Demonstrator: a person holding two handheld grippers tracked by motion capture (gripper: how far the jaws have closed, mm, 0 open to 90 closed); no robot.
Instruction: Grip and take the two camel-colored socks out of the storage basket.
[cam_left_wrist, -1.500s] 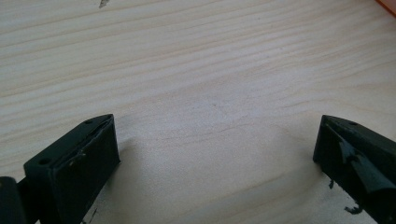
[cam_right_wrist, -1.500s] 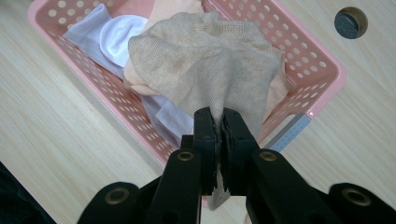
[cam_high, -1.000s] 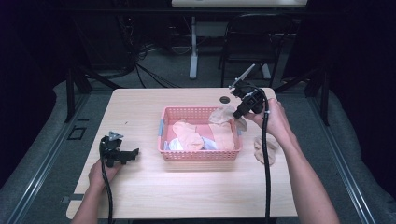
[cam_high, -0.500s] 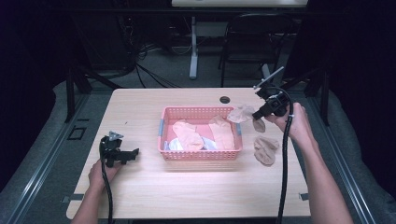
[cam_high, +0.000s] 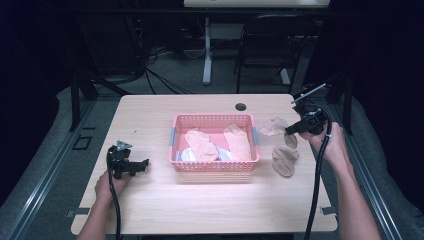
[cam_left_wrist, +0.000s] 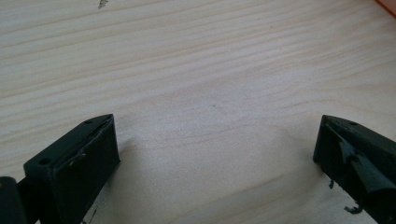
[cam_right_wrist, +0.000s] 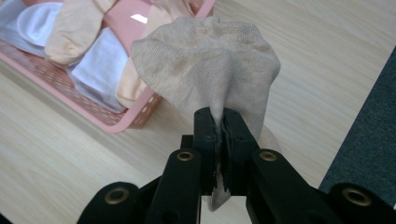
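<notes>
pale grained wood table (cam_high: 200, 205) | right gripper (cam_right_wrist: 219, 122) pinching ribbed tan sock (cam_right_wrist: 210, 65)

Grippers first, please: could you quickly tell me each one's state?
Left claw: open, empty, over the table.
Right claw: closed on a tan sock.

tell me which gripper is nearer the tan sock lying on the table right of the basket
Right. The right gripper hangs just above and beside the tan sock on the table, shut on another tan sock. The left gripper sits open across the pink basket, far off.
</notes>
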